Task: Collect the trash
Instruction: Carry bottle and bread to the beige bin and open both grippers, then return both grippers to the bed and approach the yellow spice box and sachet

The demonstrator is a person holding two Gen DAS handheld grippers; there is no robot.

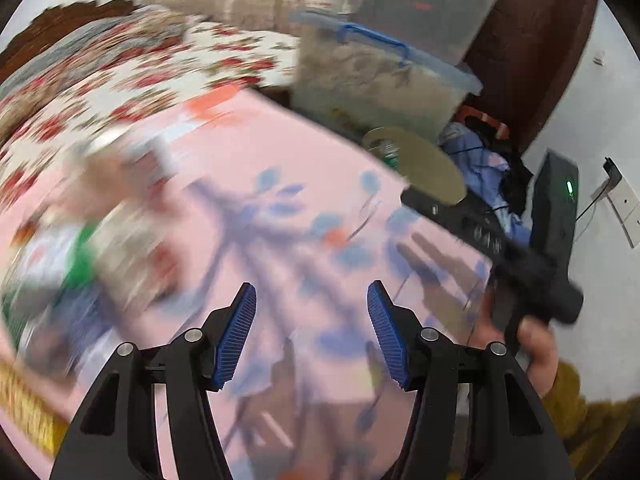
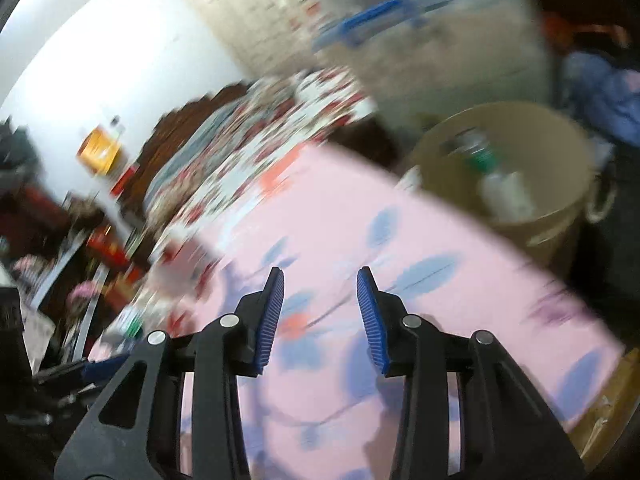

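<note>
Both views are smeared by motion. My left gripper [image 1: 312,292] hangs open over a pink sheet with blue leaf print [image 1: 288,184], with nothing between its blue pads. A blurred heap of trash [image 1: 100,216], with green and white wrappers, lies on the sheet to its left. My right gripper [image 2: 320,276] is open and empty above the same pink sheet [image 2: 340,208]. A tan round bin [image 2: 516,160] stands past the sheet's right edge, with a green-labelled bottle [image 2: 480,152] and pale items inside. The same bin [image 1: 416,160] shows in the left wrist view.
Stacked clear storage boxes with blue lids [image 1: 380,80] stand behind the bin. A floral bedcover [image 1: 140,68] lies beyond the pink sheet. Clothes [image 1: 480,160] are piled at the right. A person's hand [image 1: 536,344] holds the other black gripper handle. Cluttered shelves [image 2: 100,216] are on the left.
</note>
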